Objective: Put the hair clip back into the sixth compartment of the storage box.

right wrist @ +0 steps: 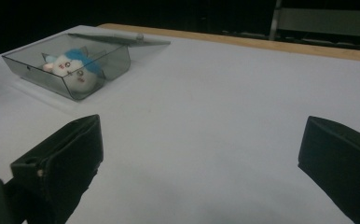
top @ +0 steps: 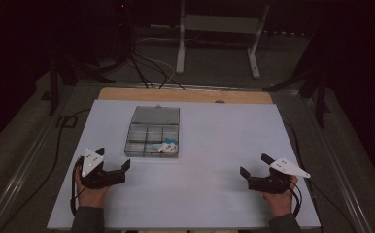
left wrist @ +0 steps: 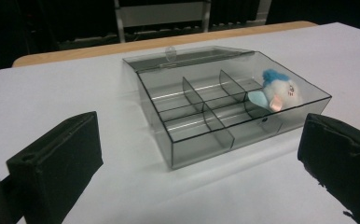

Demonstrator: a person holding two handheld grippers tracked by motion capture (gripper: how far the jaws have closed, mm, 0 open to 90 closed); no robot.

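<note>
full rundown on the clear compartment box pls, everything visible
The compartment box is smoky, see-through plastic, rectangular and shallow, with thin dividers making a grid of small cells. Its hinged lid is open, folded back flat on the table behind it, with a small tab at its far edge. The box sits flat on the white table, left of centre, nearer the left gripper. One near corner cell holds a small white plush toy with blue hair; the other cells look empty. Neither gripper touches it.

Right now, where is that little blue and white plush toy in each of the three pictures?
High view: the plush toy sits left of centre, in the near right compartment of the clear box.
Left gripper view: upper right, same compartment.
Right gripper view: upper left.
Shared landmark: the clear box.
</note>
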